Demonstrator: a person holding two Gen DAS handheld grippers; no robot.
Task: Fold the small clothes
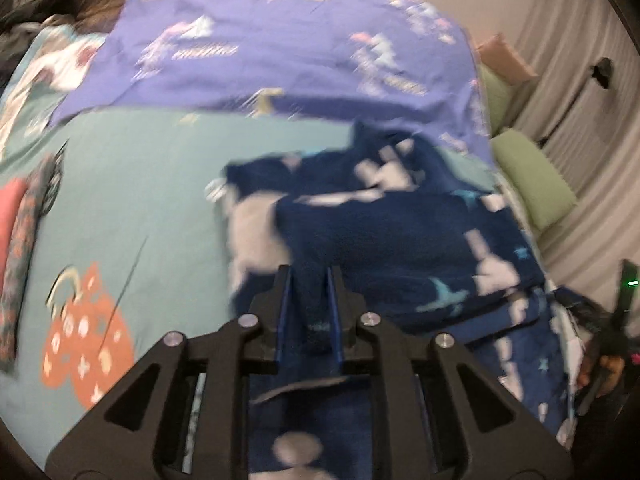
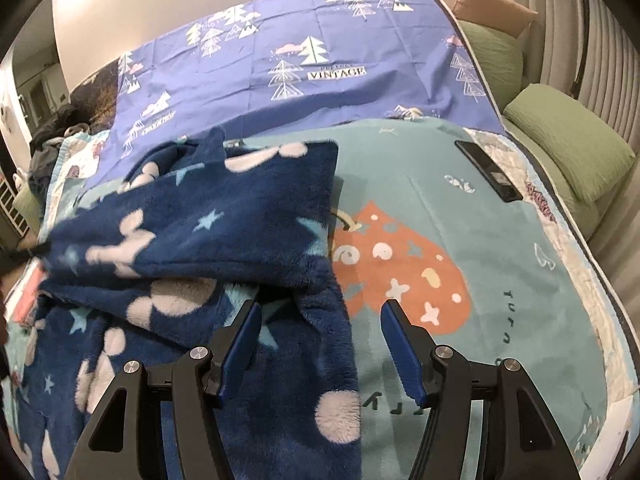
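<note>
A dark blue fleece garment (image 2: 224, 232) with pale pink shapes and light blue stars lies partly folded on a teal blanket (image 2: 480, 240). My left gripper (image 1: 310, 276) is shut on a fold of the garment (image 1: 400, 240) and holds its edge up; the left wrist view is blurred. My right gripper (image 2: 320, 312) is open, its jaws wide apart above the garment's right edge, gripping nothing.
A purple sheet (image 2: 280, 60) with tree prints covers the far half of the bed. A black phone (image 2: 488, 170) lies on the blanket at right. Green pillows (image 2: 568, 136) line the right side. Pink and patterned folded clothes (image 1: 20, 248) lie at left.
</note>
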